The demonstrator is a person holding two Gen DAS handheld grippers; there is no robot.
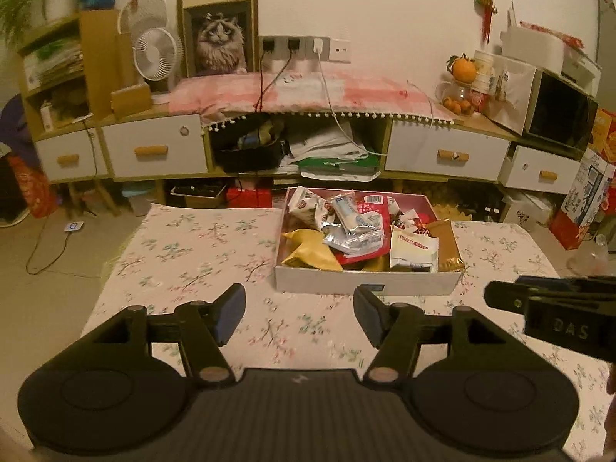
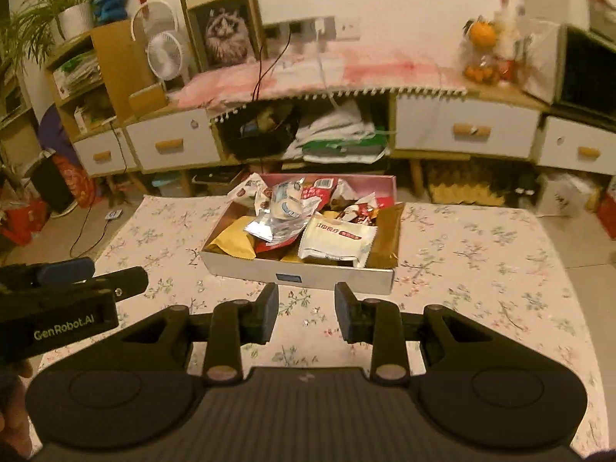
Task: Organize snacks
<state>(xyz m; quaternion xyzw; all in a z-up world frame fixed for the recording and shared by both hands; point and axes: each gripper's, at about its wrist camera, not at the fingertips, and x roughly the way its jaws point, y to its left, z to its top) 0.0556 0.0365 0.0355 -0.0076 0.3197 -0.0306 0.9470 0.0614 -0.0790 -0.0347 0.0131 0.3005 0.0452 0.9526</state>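
Floral cloth [image 1: 192, 254] covers the table, and behind it a low cabinet [image 1: 154, 150] with white drawers runs along the far wall, bearing a cat picture [image 1: 219, 38], two small fans [image 1: 154, 54] and a bowl of oranges [image 1: 460, 88]. On the far middle of the table sits the box [image 1: 365, 281], a shallow white carton with a pink inner wall, heaped with snacks: a yellow bag [image 1: 308, 250] at its near left, crumpled silver packets [image 1: 350, 231] in the middle over a red pouch [image 1: 369, 211], a white packet [image 1: 414, 250] with red lettering at the near right, and a gold-brown wrapper [image 1: 446, 246] leaning on the right wall. Several packets stick up above the rim.

Both grippers hover over the near part of the table, tilted down toward the box, apart from it. The left gripper [image 1: 299, 315] has its jaws about half spread, with only cloth between them. The right gripper [image 2: 306, 313] is to its right, level with it; its jaws stand narrower, a small gap, empty too. In the right view a hand [image 2: 13, 423] shows at the near left edge, beneath the left gripper's body.
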